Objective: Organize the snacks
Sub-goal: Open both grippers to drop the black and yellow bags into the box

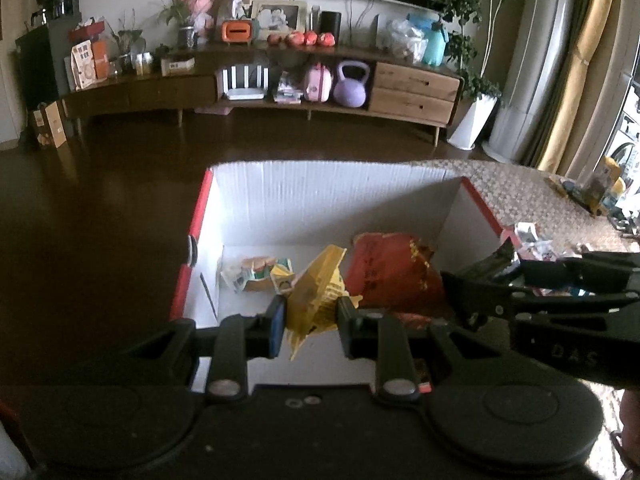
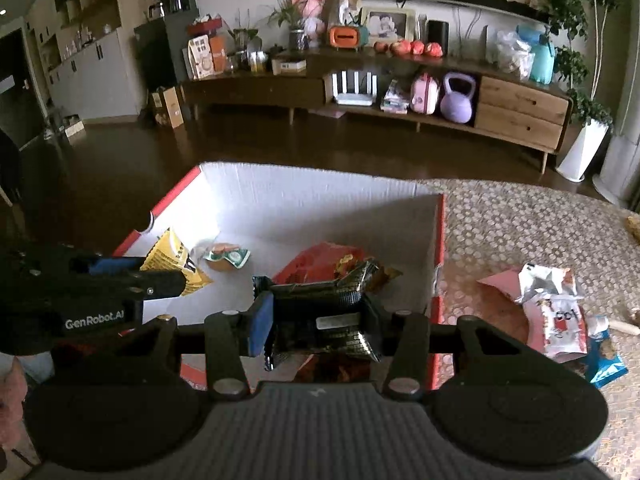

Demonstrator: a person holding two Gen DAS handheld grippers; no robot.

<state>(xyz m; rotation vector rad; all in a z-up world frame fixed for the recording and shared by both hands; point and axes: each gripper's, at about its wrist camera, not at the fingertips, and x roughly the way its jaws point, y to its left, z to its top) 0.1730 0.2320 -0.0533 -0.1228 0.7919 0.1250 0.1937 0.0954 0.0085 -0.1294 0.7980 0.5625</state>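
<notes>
A white cardboard box with red edges (image 1: 320, 200) (image 2: 320, 200) stands open on the floor. Inside lie a red snack bag (image 1: 392, 268) (image 2: 316, 262) and a small green and orange packet (image 1: 260, 274) (image 2: 228, 258). My left gripper (image 1: 311, 320) is shut on a yellow snack bag (image 1: 316, 296) (image 2: 172, 260) above the box. My right gripper (image 2: 320, 320) is shut on a black and gold snack bag (image 2: 324, 312) over the box's near right part; it shows at the right in the left wrist view (image 1: 492, 264).
Loose snack packets (image 2: 556, 312) lie on the patterned rug (image 2: 520, 220) right of the box. A long wooden TV cabinet (image 2: 400, 88) stands along the far wall, with a potted plant (image 2: 584, 136) at its right end. Dark floor lies between.
</notes>
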